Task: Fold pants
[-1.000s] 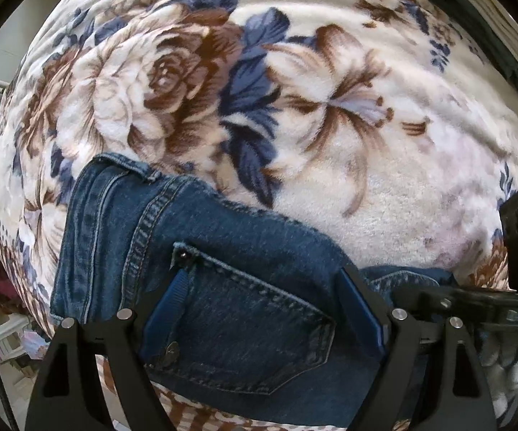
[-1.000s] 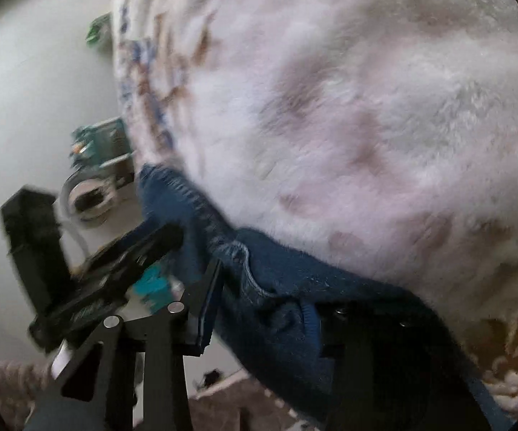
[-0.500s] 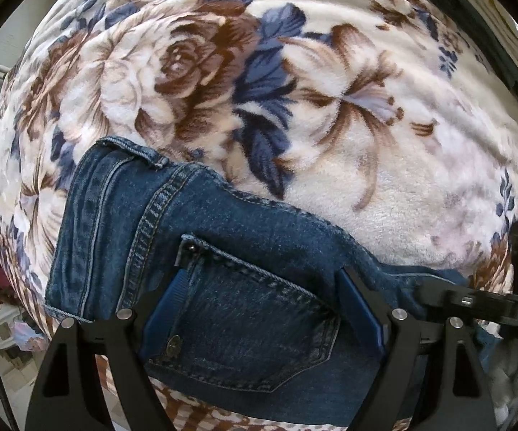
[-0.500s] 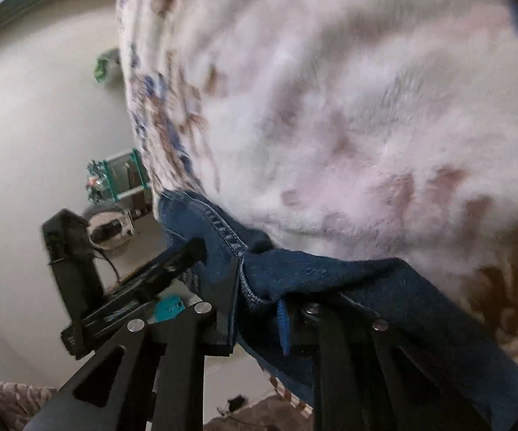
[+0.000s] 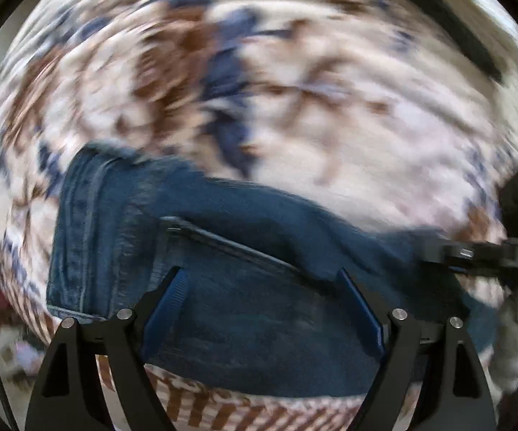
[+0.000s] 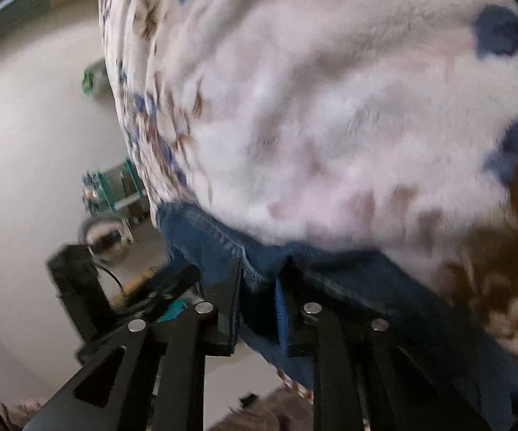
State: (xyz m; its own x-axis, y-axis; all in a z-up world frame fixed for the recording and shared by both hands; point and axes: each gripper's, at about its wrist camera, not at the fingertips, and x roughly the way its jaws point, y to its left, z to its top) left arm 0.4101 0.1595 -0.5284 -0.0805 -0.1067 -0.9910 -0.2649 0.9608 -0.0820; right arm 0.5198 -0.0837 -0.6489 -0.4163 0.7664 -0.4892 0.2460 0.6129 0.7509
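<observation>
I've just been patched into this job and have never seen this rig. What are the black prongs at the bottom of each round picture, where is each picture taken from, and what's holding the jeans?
There is no robot arm: a person carries a two-finger gripper in each hand, with a fisheye camera looking along the fingers. The black prongs are those fingers.

The left wrist view looks straight down. The left gripper stands wide open over the back pocket of the dark blue denim jeans, which lie on a fluffy cream blanket with brown and blue flowers. It grips nothing.

The right wrist view looks at the blanket's edge. The right gripper has just closed its jaws, and a bunched fold of the jeans is pinched between them. That gripper also shows at the right edge of the left view.
</observation>
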